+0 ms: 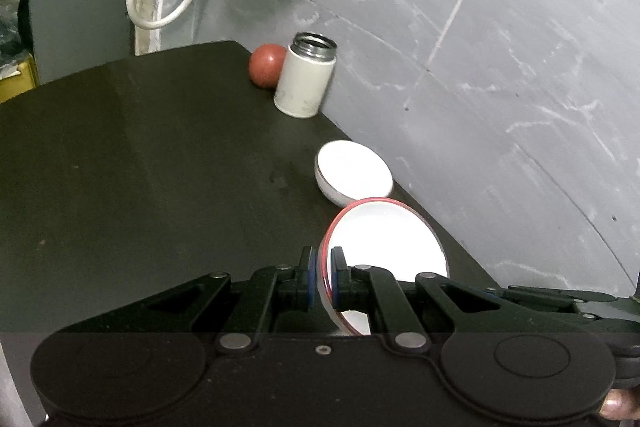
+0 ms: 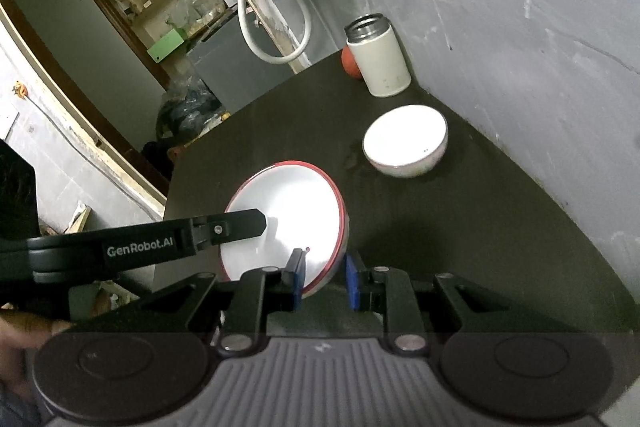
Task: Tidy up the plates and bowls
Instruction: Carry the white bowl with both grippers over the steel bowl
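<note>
Surface: dark table (image 2: pixel 500 227) against grey wall.
Left gripper (image 1: pixel 324 277): clamps your red-rimmed plate (image 1: pixel 384 239), tilted on edge.
Right gripper (image 2: pixel 322 281): spread, straddling its rim.
Bowl (image 2: pixel 404 141): beyond the plate, wallward.

The left gripper (image 1: pixel 322 277) was built of matte black plastic, with two round discs at its base, angled linkage bars joined by silver rivets, one small screw in the middle, and blue pads (image 1: pixel 311 277) on the inner faces of its fingers. The right gripper (image 2: pixel 324 279) had the same black linkage, silver rivets and blue pads (image 2: pixel 351 281), but a grey ribbed plate lay between its discs. In the right wrist view, the left gripper's side carried the white marking "GenRobot.AI".
</note>
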`<state>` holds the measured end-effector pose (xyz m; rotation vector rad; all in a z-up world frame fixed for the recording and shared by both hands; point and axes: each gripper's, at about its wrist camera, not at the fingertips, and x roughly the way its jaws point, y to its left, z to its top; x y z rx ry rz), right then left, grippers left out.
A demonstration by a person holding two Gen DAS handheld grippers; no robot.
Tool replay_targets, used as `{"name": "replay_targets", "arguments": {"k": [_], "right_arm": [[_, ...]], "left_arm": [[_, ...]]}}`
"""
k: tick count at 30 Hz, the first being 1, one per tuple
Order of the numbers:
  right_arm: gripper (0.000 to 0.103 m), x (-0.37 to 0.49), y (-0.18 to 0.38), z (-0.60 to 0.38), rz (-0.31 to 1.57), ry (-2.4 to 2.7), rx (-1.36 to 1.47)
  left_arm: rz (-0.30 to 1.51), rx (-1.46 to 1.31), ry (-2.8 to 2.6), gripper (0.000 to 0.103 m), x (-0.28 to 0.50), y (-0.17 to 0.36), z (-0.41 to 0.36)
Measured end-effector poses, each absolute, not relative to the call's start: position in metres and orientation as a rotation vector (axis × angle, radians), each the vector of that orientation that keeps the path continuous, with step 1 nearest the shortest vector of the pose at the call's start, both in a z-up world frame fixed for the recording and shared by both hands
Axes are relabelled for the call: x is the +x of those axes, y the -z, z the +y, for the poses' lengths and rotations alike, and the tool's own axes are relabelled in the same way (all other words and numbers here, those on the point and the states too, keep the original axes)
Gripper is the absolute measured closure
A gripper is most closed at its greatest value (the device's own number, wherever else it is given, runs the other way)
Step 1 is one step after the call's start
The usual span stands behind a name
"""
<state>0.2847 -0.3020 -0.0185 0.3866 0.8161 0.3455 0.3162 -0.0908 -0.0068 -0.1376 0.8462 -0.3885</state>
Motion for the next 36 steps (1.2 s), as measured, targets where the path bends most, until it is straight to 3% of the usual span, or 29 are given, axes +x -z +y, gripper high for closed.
{"name": "replay_targets", "arguments": {"k": [36], "right_arm": [[0.079, 0.242, 0.030, -0.299, 0.988, -0.299, 0.300]], "left_arm": [[1.116, -0.071, 0.495, 0.091, 0.272, 0.045, -0.099]]}}
